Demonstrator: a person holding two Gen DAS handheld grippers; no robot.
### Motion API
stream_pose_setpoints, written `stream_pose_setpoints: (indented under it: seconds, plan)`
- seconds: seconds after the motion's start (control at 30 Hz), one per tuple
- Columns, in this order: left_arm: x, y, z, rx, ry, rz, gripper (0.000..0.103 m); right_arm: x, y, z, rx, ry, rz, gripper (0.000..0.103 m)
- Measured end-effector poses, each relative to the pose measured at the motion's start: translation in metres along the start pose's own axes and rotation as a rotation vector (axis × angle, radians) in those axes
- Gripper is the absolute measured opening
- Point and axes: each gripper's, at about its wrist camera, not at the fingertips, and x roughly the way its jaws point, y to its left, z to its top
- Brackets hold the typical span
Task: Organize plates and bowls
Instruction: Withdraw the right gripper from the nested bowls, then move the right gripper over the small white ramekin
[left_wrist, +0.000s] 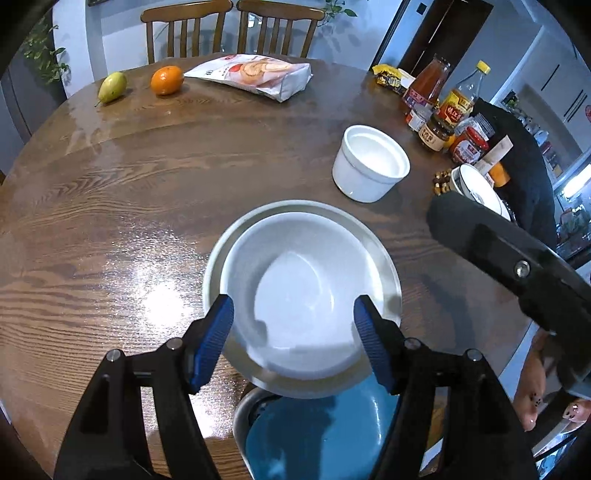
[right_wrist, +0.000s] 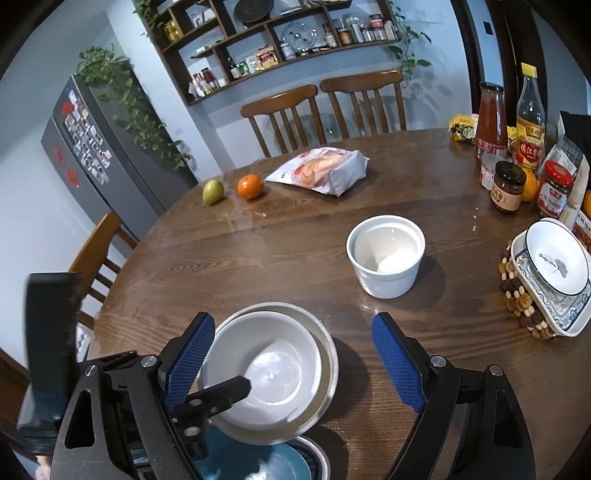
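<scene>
A white bowl sits nested in a metal bowl on the round wooden table; both also show in the right wrist view, the white bowl inside the metal bowl. My left gripper is open, its blue pads on either side of the white bowl's near rim. A blue bowl in a metal dish lies just below. My right gripper is open and empty, to the right of the stack. A white ramekin stands further back. A small white bowl sits in a patterned dish on a beaded trivet at right.
Sauce bottles and jars crowd the right edge. A snack bag, an orange and a pear lie at the far side. Chairs stand behind the table.
</scene>
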Motion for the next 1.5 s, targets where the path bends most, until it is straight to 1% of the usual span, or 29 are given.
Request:
stream_pose_setpoints:
  seconds: [0.13, 0.27, 0.33, 0.47, 0.6, 0.73, 0.9, 1.0, 1.07, 1.23, 1.33, 1.43, 1.47, 1.5]
  plan:
    - [0.005, -0.004, -0.001, 0.009, 0.020, -0.017, 0.067, 0.004, -0.004, -0.002, 0.007, 0.012, -0.010, 0.088]
    - [0.008, -0.009, -0.001, 0.024, 0.015, -0.001, 0.067, 0.006, -0.009, -0.002, 0.022, 0.013, -0.007, 0.088]
    - [0.008, -0.013, 0.000, 0.033, 0.012, -0.006, 0.067, 0.006, -0.011, -0.002, 0.029, 0.010, -0.007, 0.088]
    - [0.001, -0.021, 0.006, 0.052, -0.021, -0.013, 0.067, 0.005, -0.019, 0.000, 0.055, 0.003, -0.001, 0.088]
    - [-0.008, -0.033, 0.020, 0.083, -0.070, 0.012, 0.067, -0.001, -0.027, 0.005, 0.080, -0.010, -0.003, 0.088]
    - [-0.017, -0.045, 0.039, 0.109, -0.104, 0.008, 0.067, -0.014, -0.035, 0.020, 0.091, -0.029, -0.027, 0.088]
    - [-0.025, -0.059, 0.065, 0.126, -0.148, 0.000, 0.067, -0.045, -0.043, 0.048, 0.097, -0.101, -0.076, 0.088]
    - [-0.023, -0.066, 0.082, 0.133, -0.164, 0.004, 0.067, -0.055, -0.051, 0.067, 0.118, -0.132, -0.073, 0.088]
    - [-0.018, -0.070, 0.092, 0.130, -0.168, 0.006, 0.067, -0.056, -0.056, 0.076, 0.133, -0.133, -0.057, 0.088]
    - [0.006, -0.076, 0.114, 0.110, -0.155, -0.020, 0.067, -0.041, -0.070, 0.106, 0.143, -0.132, -0.053, 0.088]
    - [0.026, -0.078, 0.122, 0.105, -0.123, -0.036, 0.067, -0.021, -0.083, 0.109, 0.188, -0.115, -0.050, 0.088]
    - [0.050, -0.077, 0.126, 0.104, -0.076, -0.021, 0.067, 0.011, -0.099, 0.106, 0.237, -0.060, -0.015, 0.088]
    - [0.056, -0.078, 0.126, 0.103, -0.065, -0.019, 0.067, 0.022, -0.106, 0.104, 0.255, -0.043, -0.012, 0.088]
    - [0.059, -0.077, 0.127, 0.098, -0.059, -0.021, 0.067, 0.031, -0.112, 0.106, 0.265, -0.009, -0.033, 0.088]
